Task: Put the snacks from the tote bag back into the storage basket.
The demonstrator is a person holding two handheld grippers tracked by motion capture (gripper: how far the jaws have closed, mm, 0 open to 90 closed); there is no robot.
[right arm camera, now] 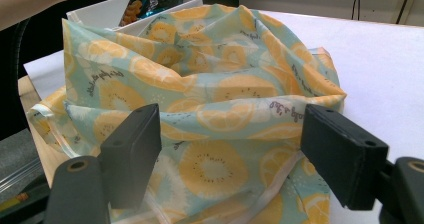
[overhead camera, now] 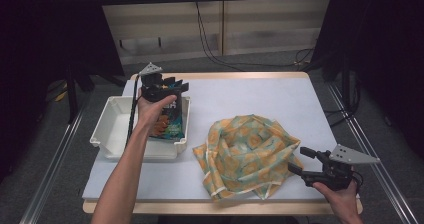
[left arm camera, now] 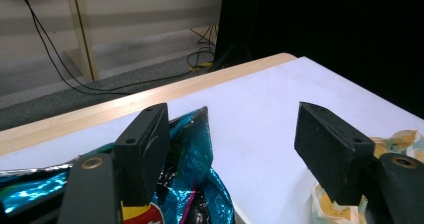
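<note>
The left gripper has its jaws released above a teal snack bag leaning in the white bin. The right gripper has its jaws spread wide, empty, facing the citrus-print fabric bag on the bench.

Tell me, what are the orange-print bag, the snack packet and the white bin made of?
The bag looks like soft, thin fabric or coated cloth: it crumples in loose folds, matte, with a zip edge. The snack packet seems glossy plastic foil: shiny creases and a silvery edge. The bin appears rigid, smooth white plastic.
</note>
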